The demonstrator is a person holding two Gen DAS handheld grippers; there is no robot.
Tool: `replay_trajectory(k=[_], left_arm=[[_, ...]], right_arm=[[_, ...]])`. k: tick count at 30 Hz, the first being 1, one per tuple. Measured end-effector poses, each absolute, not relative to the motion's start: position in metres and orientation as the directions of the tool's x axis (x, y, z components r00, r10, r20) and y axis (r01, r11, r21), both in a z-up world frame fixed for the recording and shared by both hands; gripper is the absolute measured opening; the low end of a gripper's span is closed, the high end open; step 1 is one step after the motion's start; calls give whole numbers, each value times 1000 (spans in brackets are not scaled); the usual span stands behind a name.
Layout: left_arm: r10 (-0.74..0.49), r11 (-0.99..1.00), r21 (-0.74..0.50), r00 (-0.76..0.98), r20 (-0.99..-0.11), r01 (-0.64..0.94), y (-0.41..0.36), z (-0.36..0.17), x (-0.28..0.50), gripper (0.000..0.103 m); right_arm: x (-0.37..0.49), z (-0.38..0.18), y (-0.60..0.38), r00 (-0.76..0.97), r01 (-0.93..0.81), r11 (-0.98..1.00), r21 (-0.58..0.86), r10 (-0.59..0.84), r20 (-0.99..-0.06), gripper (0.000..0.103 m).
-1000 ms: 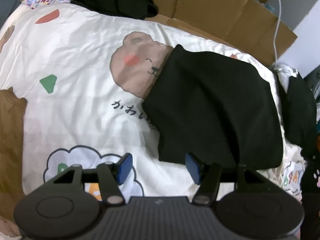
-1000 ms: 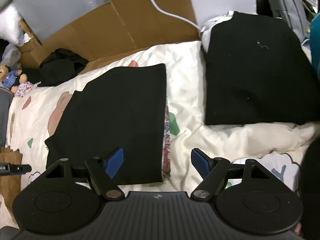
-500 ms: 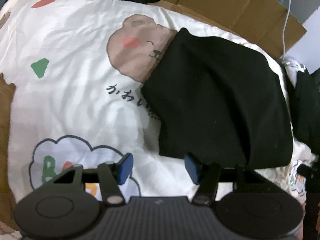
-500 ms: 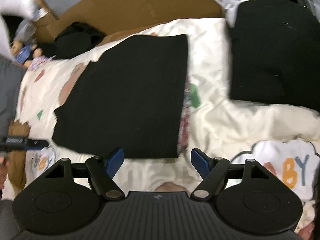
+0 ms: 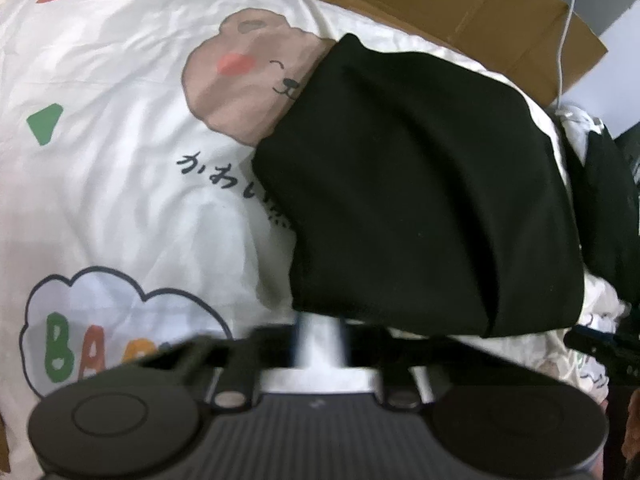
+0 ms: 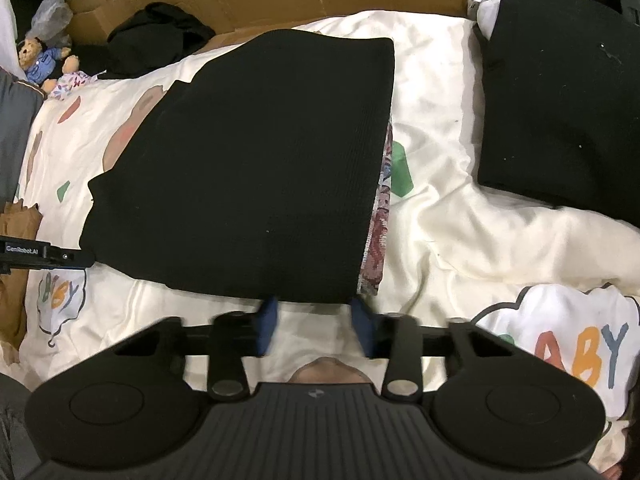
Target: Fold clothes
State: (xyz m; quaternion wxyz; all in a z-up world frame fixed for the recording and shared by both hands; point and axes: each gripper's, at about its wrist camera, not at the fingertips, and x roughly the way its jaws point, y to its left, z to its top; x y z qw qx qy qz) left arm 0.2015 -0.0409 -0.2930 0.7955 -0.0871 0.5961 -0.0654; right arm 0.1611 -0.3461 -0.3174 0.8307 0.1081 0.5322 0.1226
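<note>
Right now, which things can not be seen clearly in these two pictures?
- Left wrist view: the left gripper is smeared by motion blur, so its hold on the black garment is unclear.
- Right wrist view: the right gripper has blurred fingers; the garment's near edge hides their tips.
- Right wrist view: the patterned cloth is mostly under the garment.
- Right wrist view: the second black garment is cut off by the edge.

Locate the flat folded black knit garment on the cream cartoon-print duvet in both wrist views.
Left wrist: the flat folded black knit garment fills centre-right, near edge just above the hand-held gripper.
Right wrist: same garment sits centre-left, near edge at the hand-held gripper's blue pads.
Shared landmark: the brown bear print on the duvet, partly tucked under the garment's left edge.
</note>
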Motion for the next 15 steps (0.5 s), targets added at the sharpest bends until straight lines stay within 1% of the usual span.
replay_trajectory(k=[3, 7, 10, 11, 13, 14, 15], left_arm=[[-204, 977, -214, 305, -930, 0, -36, -287, 202, 0], [-189, 979, -205, 342, -920, -11, -28, -277, 203, 0], [-205, 973, -228, 337, -919, -30, -21, -274, 203, 0], [-212, 970, -239, 336, -918, -38, -19, -275, 203, 7], [-207, 969, -241, 353, -913, -56, -17, -274, 202, 20], [-201, 969, -238, 366, -909, -60, -17, -273, 200, 20], [-216, 966, -254, 371, -903, -56, -17, -274, 200, 22]], right_arm=[[162, -318, -347, 401, -88, 953, 290, 300, -865, 0], [163, -316, -349, 406, -80, 960, 267, 276, -871, 0], [161, -314, -352, 400, -76, 955, 288, 293, -868, 0], [161, -313, -353, 401, -75, 955, 288, 293, -868, 2], [159, -312, -355, 416, -66, 962, 265, 268, -869, 8], [157, -312, -357, 422, -57, 964, 260, 259, -869, 15], [155, -312, -360, 426, -49, 964, 261, 256, -868, 32]])
